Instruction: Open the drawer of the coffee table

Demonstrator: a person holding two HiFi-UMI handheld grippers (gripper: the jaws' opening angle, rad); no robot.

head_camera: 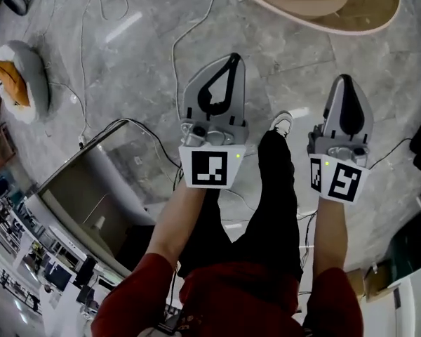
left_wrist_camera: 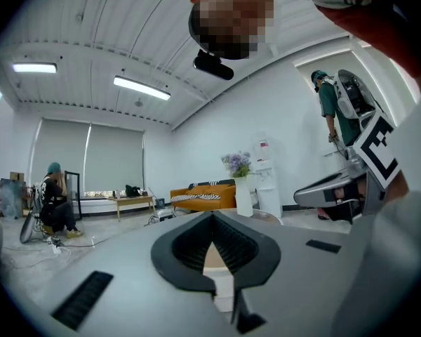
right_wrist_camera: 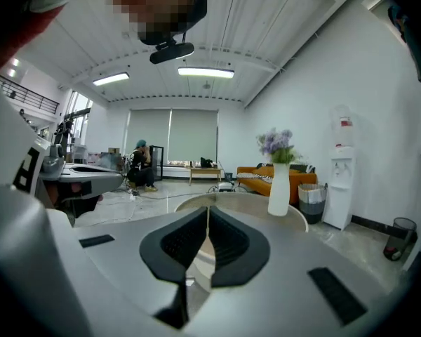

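Short of the coffee table rim (head_camera: 323, 24), left gripper (head_camera: 232, 57) and right gripper (head_camera: 344, 78) pressed together

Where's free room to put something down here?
The round beige coffee table is bare beside its white vase of purple flowers. The grey marble floor before the table is open. Leftward it is crowded: thin cables and a grey box.

Left hand-held gripper (head_camera: 232, 60), right hand-held gripper (head_camera: 344, 80): jaws closed, empty, side by side
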